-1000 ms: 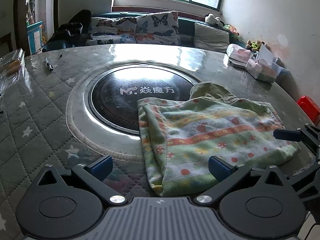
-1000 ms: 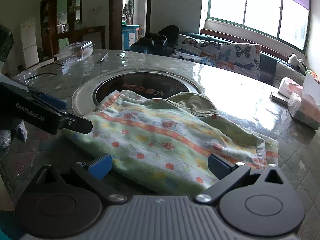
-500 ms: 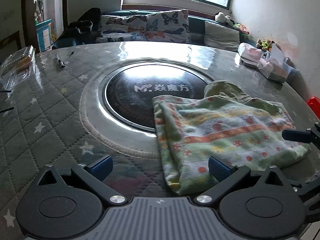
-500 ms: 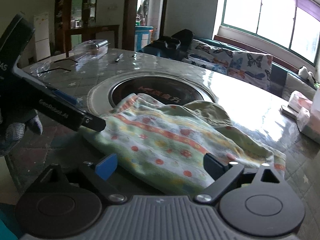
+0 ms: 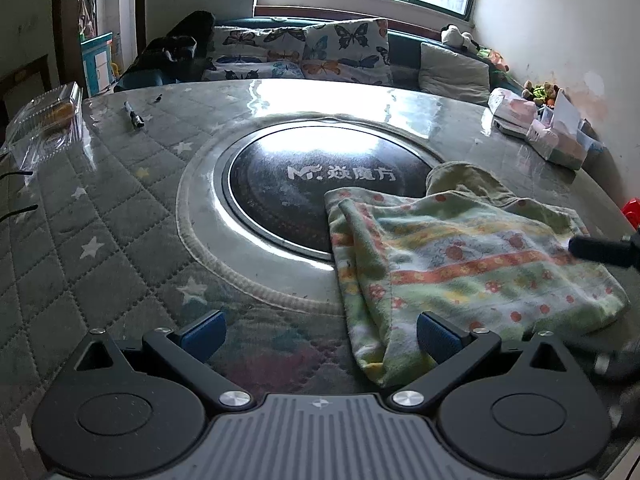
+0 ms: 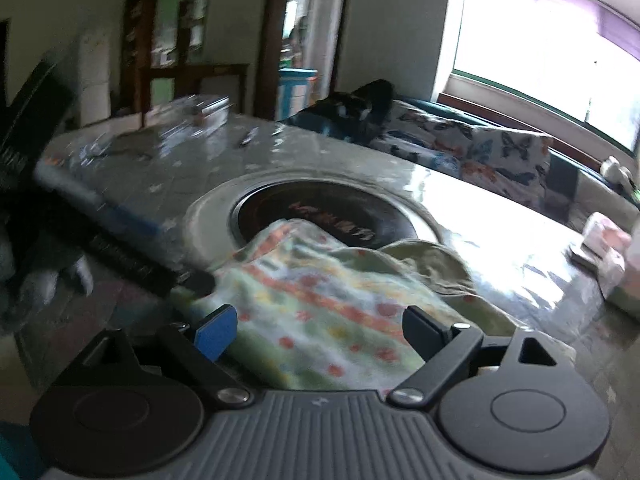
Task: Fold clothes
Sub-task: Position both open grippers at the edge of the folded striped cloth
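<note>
The round table (image 5: 120, 208) fills both views, its quilted star-patterned cover under clear plastic, with the dark glass hotplate (image 5: 312, 184) sunk in the middle. On the near right of that disc lies the garment (image 5: 460, 264), a soft green piece with orange stripes and red dots, already doubled over, one corner overlapping the hotplate's rim. Its long axis runs across the left wrist view, from the folded edge near the table's middle out to the right.

Now the tongs. The left gripper (image 5: 320, 334) hangs low at the table's near edge, jaws spread wide, nothing in them; its right finger sits just over the garment's near-left corner, and most of the cloth lies ahead and to its right. The right gripper (image 6: 320, 332) is over the garment's other end, jaws wide but closing, cloth beneath and between them, pads not pressing on it. That view is blurred, so fine contact is hard to call.

My read: the right gripper is better placed over the cloth, and the next fold looks to run along that long axis.
</note>
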A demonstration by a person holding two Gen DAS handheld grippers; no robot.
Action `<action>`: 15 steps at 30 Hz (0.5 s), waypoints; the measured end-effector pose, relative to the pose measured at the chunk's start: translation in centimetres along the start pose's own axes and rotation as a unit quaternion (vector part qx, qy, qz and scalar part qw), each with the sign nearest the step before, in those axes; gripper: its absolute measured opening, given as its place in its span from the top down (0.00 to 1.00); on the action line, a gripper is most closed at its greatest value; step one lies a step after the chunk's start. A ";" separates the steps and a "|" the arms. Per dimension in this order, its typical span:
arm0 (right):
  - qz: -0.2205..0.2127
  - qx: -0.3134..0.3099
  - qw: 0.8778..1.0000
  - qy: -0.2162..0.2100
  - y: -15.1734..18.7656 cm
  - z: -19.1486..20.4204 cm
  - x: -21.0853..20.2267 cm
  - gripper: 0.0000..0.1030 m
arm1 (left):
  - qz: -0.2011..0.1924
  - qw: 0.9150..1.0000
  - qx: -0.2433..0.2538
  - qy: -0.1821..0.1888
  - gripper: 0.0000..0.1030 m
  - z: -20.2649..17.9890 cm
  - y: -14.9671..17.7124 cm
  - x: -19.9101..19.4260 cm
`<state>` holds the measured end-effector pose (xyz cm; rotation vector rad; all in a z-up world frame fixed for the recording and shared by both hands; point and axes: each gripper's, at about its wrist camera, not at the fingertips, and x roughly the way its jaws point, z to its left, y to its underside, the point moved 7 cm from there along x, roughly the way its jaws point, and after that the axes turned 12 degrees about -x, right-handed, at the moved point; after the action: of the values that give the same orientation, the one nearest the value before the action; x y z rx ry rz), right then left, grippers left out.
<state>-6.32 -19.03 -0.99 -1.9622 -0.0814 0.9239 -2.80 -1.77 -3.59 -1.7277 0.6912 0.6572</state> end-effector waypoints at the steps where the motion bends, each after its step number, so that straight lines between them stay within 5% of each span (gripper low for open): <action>1: 0.002 0.007 1.000 0.009 0.1 -0.5 0.1 0.12 | 0.001 1.000 0.000 0.000 0.00 0.0 0.0 0.0; 15: 0.039 0.040 0.998 0.027 3.1 -2.2 1.0 0.12 | 0.007 1.000 0.007 -0.001 0.00 0.1 0.4 0.5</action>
<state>-5.14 -21.96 -3.34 -1.9264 0.0633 0.9107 -2.75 -1.80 -4.28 -1.7097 0.7058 0.6630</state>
